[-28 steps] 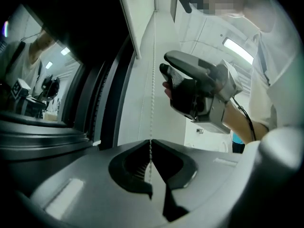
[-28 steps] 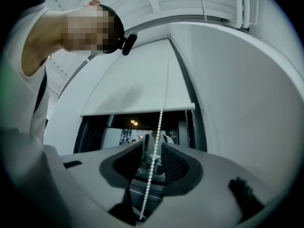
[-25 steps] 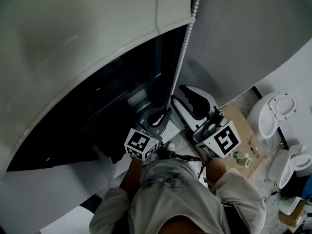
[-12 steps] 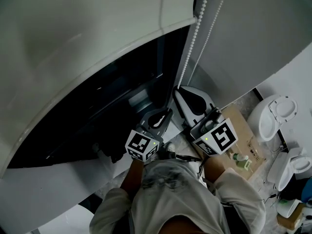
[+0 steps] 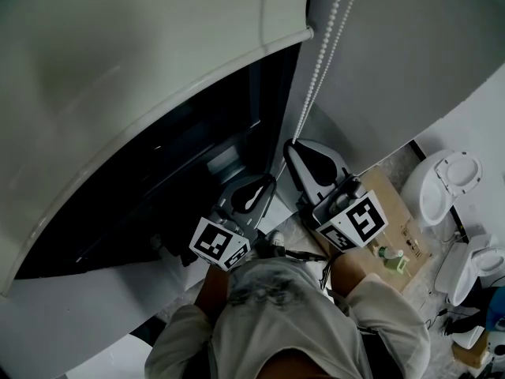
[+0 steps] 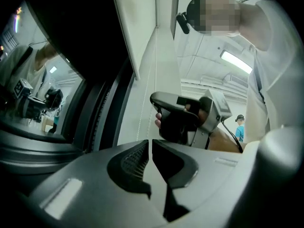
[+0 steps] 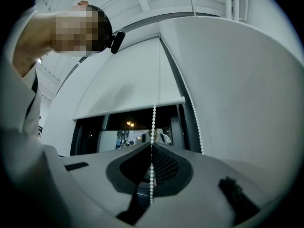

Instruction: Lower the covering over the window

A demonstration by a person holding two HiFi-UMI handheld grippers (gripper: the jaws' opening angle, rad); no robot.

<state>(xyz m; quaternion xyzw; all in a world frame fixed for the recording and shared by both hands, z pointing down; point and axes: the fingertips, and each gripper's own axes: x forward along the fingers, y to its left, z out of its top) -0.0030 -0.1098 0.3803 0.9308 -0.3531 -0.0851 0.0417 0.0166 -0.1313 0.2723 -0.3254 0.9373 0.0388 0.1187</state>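
A white roller blind (image 5: 142,69) covers the upper part of a dark window (image 5: 181,164); its bottom rail (image 7: 128,109) hangs partway down the pane. A white bead chain (image 5: 319,61) drops in two strands beside the blind's right edge. My right gripper (image 5: 292,144) is shut on one strand of the chain (image 7: 153,122), which runs between its closed jaws (image 7: 152,145); the other strand (image 7: 194,122) hangs free to the right. My left gripper (image 5: 268,181) sits just left of it, shut with nothing in it (image 6: 150,141).
A white wall (image 5: 410,54) flanks the window on the right. On the floor at the right lie white toilet fixtures (image 5: 442,184), a cardboard sheet (image 5: 398,215) and a small green bottle (image 5: 390,257). The person's torso fills the bottom of the head view.
My right gripper's jaws have closed onto the bead chain. A second chain strand has come into the head view. My left gripper has dropped slightly down and to the left.
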